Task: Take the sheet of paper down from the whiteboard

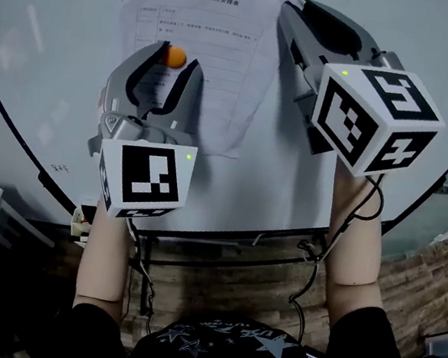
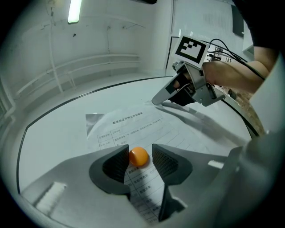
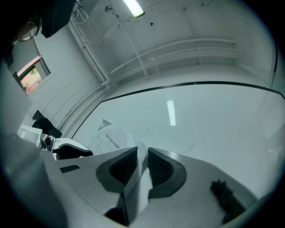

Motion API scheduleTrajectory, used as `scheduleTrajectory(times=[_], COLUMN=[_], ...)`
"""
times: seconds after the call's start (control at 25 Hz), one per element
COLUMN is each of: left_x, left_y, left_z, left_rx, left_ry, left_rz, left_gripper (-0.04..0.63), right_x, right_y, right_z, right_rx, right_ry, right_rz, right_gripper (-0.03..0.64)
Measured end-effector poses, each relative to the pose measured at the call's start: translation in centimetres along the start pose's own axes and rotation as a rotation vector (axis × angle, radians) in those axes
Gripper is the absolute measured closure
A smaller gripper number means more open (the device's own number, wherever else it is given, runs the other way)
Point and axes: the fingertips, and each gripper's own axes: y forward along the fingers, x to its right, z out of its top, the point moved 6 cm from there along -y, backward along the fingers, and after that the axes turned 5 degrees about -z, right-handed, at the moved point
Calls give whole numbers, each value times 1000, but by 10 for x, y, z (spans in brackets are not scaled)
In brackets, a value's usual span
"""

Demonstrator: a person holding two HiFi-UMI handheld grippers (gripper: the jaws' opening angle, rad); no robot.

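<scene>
Filling most of the head view, the large glossy white whiteboard (image 1: pixel 48 60) carries the printed white sheet of paper (image 1: pixel 225 72), which lies against its upper middle. The right tool (image 3: pixel 141 162) is closed on the sheet's right edge, with the paper pinched between its jaws. The left tool (image 1: pixel 174 62) sits over the sheet's left part. Its jaws stand apart on either side of the small round orange magnet (image 2: pixel 138 156) on the paper, with a thin gap showing at one side.
</scene>
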Motion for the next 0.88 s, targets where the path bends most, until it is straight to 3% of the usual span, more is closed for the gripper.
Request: scheduleTrajectory(times=[0.2, 0.28, 0.68, 0.88], left_x=[-2, -3, -2, -8], left_y=[3, 3, 2, -25], left_z=[1, 2, -1, 2], left_rx=[-26, -34, -65, -5], left_ry=[-12, -15, -30, -8], left_rz=[-9, -9, -21, -9], left_gripper=[437, 467, 471, 471], right_x=[1, 1, 0, -14], right_y=[4, 5, 2, -10], right_z=[0, -1, 0, 1], right_rx=[-10, -4, 39, 55], right_ry=[-42, -33, -27, -25], right_rz=[-21, -7, -7, -30], right_gripper=[597, 600, 601, 601])
